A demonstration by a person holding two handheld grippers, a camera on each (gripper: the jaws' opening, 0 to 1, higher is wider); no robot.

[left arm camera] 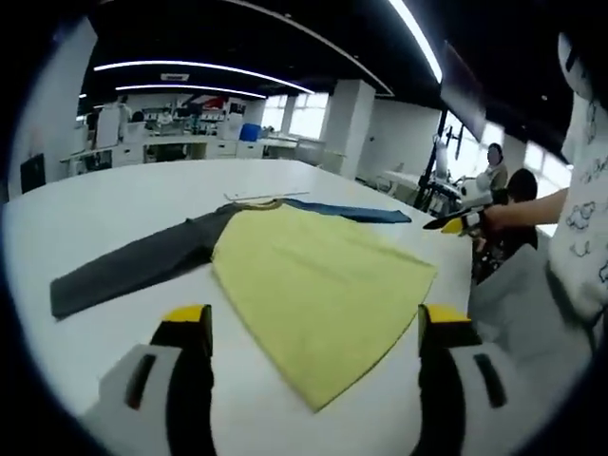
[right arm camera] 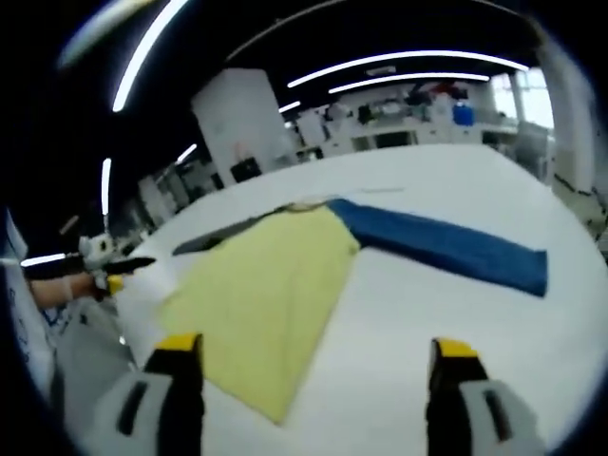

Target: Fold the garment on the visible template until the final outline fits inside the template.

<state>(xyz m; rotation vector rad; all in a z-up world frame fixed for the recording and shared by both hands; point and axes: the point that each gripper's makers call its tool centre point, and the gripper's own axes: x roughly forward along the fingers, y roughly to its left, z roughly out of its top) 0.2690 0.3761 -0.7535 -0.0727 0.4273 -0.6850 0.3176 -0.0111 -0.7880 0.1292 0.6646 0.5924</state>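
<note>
Nearest us, both grippers, left gripper (left arm camera: 314, 328) and right gripper (right arm camera: 317, 356), gape empty over the yellow shirt (left arm camera: 318, 290); we should pinch the grey sleeve (left arm camera: 133, 266) at nine o'clock and fold it inward.

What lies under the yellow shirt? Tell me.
Under the shirt only the white table shows around it. Any template beneath is covered. Its grey sleeve and blue sleeve lie flat.

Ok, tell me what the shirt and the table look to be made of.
The shirt looks like soft matte knit cloth, likely cotton: yellow body, grey sleeve and blue sleeve all lie limp and flat with soft creases. The table looks like a hard, smooth white laminate or painted board with a faint sheen; the exact material is uncertain.
</note>
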